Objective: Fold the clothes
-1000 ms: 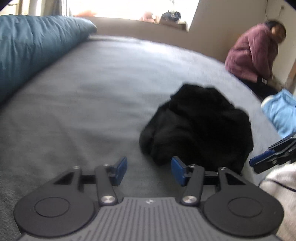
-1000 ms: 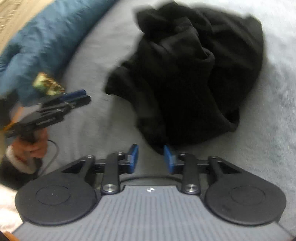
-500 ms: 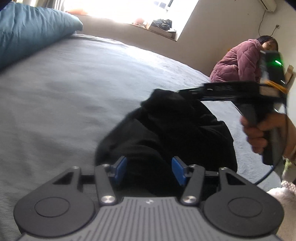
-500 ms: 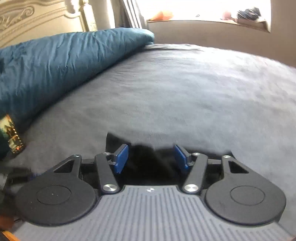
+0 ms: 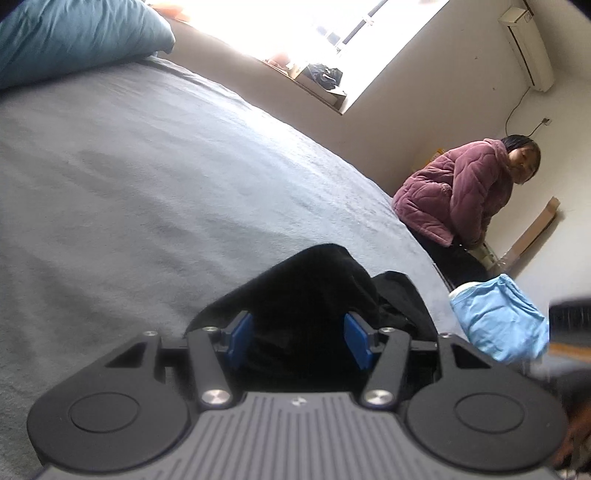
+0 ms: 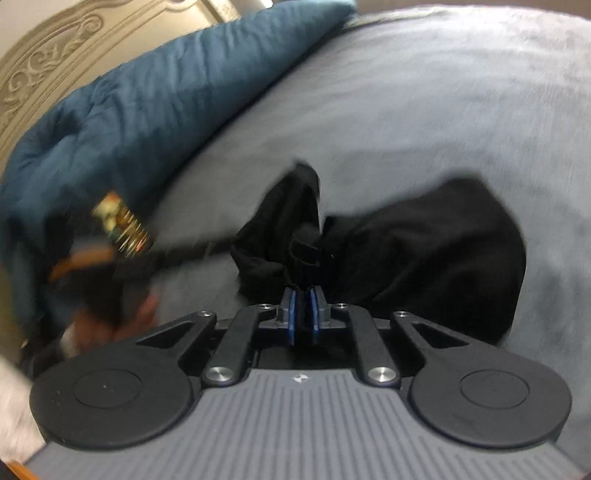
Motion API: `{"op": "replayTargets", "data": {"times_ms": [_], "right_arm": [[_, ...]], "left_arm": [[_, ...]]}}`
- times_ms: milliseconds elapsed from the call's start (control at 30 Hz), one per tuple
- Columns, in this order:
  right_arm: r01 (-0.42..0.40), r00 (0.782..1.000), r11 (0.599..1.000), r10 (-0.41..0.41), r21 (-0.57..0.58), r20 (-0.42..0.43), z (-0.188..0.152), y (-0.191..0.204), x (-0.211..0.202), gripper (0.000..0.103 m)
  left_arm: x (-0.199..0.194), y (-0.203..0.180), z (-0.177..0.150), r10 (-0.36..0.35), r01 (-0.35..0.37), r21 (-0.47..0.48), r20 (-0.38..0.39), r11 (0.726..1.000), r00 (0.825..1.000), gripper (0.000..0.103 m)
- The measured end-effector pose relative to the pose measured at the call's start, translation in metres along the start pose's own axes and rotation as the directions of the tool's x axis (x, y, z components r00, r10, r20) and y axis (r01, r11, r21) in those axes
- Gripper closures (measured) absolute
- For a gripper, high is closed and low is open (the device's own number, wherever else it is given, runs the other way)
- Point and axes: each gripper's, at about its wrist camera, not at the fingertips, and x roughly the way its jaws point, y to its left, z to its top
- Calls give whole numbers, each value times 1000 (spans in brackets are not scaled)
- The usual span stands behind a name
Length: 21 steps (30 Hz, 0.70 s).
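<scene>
A crumpled black garment (image 6: 424, 251) lies on the grey bed sheet (image 6: 424, 110). My right gripper (image 6: 303, 318) is shut on a fold of the black garment and lifts a bunch of it. In the left wrist view the black garment (image 5: 314, 291) fills the gap between the blue pads of my left gripper (image 5: 297, 341), which stands open around it. The left gripper also shows blurred in the right wrist view (image 6: 110, 254), to the left of the garment.
A dark teal duvet (image 6: 140, 110) lies along the left of the bed, by a carved headboard (image 6: 74, 51). A light blue cloth (image 5: 498, 325) lies at the bed's right edge. A person in a purple jacket (image 5: 458, 195) crouches beyond the bed, under a window (image 5: 295, 33).
My right gripper has closed on a fold of the black garment and pulled it up. My left gripper has pushed further over the garment, still open.
</scene>
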Motion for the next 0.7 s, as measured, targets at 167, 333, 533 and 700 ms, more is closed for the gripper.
{"op": "replayTargets", "data": {"times_ms": [167, 333, 533, 700], "right_arm": [[-15, 976, 991, -15, -136, -218, -39, 30, 3, 95], [63, 996, 979, -75, -194, -55, -19, 37, -35, 79], [234, 949, 972, -235, 32, 209, 42, -12, -61, 47], [219, 962, 951, -249, 217, 117, 76, -46, -14, 46]], "left_arm": [[22, -13, -10, 77, -72, 65, -81, 995, 994, 45], [26, -23, -15, 126, -119, 81, -91, 990, 988, 47], [2, -24, -10, 138, -136, 71, -27, 988, 990, 47], [-12, -24, -2, 141, -143, 82, 25, 986, 990, 44]]}}
